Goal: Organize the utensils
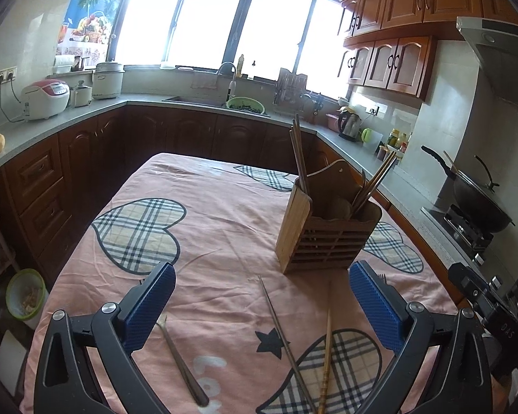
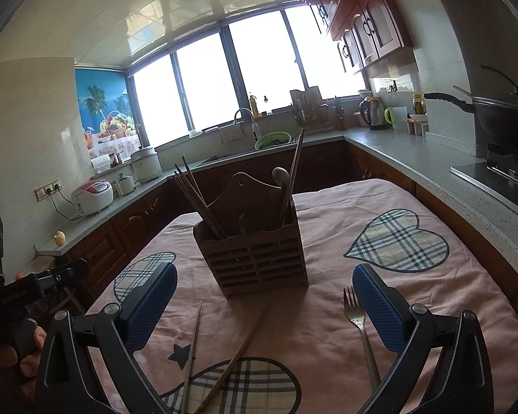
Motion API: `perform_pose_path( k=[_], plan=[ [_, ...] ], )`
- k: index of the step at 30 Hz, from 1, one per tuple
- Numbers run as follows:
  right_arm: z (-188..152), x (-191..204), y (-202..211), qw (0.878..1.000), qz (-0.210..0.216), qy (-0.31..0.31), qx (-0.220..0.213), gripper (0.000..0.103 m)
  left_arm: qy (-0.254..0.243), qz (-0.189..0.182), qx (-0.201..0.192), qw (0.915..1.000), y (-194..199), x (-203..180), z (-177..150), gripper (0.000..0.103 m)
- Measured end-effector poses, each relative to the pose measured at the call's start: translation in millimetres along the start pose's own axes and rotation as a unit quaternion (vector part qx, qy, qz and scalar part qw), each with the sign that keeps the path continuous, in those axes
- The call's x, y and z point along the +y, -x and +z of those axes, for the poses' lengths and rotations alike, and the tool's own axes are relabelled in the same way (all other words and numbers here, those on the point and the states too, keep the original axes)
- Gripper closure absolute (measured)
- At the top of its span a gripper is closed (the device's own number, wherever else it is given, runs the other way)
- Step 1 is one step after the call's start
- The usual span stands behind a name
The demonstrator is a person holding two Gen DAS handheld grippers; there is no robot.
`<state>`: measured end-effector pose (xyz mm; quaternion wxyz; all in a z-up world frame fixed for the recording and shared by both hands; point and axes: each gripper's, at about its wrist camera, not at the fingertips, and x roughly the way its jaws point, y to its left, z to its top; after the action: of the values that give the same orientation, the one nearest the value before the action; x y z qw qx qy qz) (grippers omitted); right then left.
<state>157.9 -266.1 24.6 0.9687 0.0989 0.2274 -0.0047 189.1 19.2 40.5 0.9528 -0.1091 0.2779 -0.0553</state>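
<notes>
A wooden utensil holder stands on the pink tablecloth, with chopsticks and a spoon in it. My left gripper is open and empty above the cloth. Below it lie a metal chopstick, a wooden chopstick and a dark-handled utensil. My right gripper is open and empty in front of the holder. A metal fork lies by its right finger. The metal chopstick and the wooden chopstick lie between its fingers.
The table sits in a U-shaped kitchen. The counters hold a rice cooker, a sink with a green bowl, a kettle and a wok on a stove. A green basin sits on the floor at left.
</notes>
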Motion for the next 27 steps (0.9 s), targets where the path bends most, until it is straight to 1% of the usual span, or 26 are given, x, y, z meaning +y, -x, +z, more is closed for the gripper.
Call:
perform_pose_path(
  k=[5, 9, 17, 20, 23, 27],
  plan=[
    [-9.8, 7.3, 13.9, 1.0, 0.005, 0.01, 0.0, 0.001, -0.017, 0.004, -0.004, 0.9998, 17.9, -2.5, -14.5, 0.001],
    [-16.6, 11.6, 25.2, 1.0, 0.012, 0.017, -0.001, 0.001, -0.048, 0.019, -0.009, 0.9986, 34.1, -7.8, -28.2, 0.001],
    [-25.6, 16.0, 47.3, 1.0, 0.012, 0.028, -0.004, 0.0, -0.078, 0.037, -0.023, 0.996, 60.9, -14.5, -56.7, 0.001],
    [-26.1, 20.2, 60.8, 0.999, 0.002, 0.042, -0.017, 0.0, -0.091, 0.048, -0.033, 0.9941, 70.8, -19.8, -64.2, 0.001],
    [-28.6, 24.9, 76.8, 0.998, -0.002, 0.057, -0.04, 0.0, -0.089, 0.052, -0.039, 0.9939, 76.4, -20.2, -71.1, 0.001],
    [-42.9, 29.8, 94.1, 0.995, 0.001, 0.068, -0.075, 0.0, -0.09, 0.061, -0.051, 0.9928, 82.9, -19.0, -82.2, 0.001]
  ],
)
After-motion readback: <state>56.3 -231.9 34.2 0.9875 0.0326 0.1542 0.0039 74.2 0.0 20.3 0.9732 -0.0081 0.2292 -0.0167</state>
